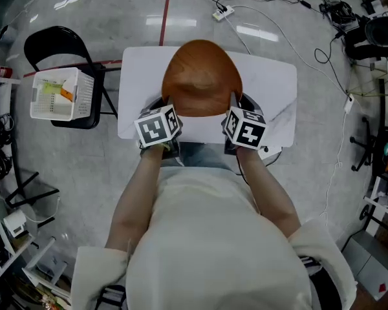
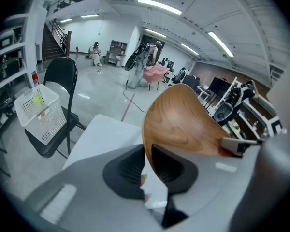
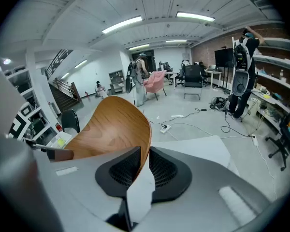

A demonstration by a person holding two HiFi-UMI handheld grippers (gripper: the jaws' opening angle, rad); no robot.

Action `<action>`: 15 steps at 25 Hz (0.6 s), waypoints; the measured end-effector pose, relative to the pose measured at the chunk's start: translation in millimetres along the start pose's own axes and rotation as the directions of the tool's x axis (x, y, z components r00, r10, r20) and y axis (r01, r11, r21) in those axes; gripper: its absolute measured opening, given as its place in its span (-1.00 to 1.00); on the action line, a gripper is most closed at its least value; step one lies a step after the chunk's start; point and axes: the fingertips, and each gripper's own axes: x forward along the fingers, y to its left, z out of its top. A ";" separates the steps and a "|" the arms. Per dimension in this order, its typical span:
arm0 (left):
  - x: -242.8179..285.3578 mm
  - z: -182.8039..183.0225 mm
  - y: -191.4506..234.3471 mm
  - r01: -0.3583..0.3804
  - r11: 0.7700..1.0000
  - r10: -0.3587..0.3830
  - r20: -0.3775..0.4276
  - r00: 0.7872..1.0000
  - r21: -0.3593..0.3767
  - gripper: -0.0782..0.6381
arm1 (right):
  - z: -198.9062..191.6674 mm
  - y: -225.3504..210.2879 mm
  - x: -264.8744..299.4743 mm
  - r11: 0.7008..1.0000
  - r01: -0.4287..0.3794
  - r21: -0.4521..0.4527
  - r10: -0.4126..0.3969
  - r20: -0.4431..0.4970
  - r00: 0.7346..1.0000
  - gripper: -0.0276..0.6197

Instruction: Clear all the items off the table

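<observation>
A big curved wooden tray [image 1: 201, 77] hangs above the white table [image 1: 275, 86], tilted up at its far side. My left gripper [image 1: 164, 108] is shut on the wooden tray's [image 2: 183, 124] near left rim, and the pads of the left gripper [image 2: 148, 159] clamp the thin edge. My right gripper [image 1: 235, 110] is shut on the near right rim. In the right gripper view the wooden tray [image 3: 111, 132] sweeps away to the left from the right gripper [image 3: 144, 164]. Each gripper's marker cube faces the head camera.
A white basket [image 1: 60, 94] with small items rests on a black chair [image 1: 59, 51] left of the table. Cables and a power strip [image 1: 222, 11] lie on the floor beyond. Shelves and clutter line the left edge, office chairs [image 1: 370, 148] the right.
</observation>
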 end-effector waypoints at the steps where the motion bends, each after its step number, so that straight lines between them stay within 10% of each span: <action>1: -2.5 0.7 5.8 -0.003 1.000 0.003 0.005 1.000 -0.008 -0.64 | 1.1 6.6 0.7 1.000 -0.005 -0.010 0.005 0.002 1.000 -0.75; 15: -42.1 43.3 114.3 -0.020 0.997 0.024 0.058 0.998 -0.071 -0.64 | 30.1 131.6 14.6 0.996 -0.047 -0.082 0.050 0.037 0.998 -0.76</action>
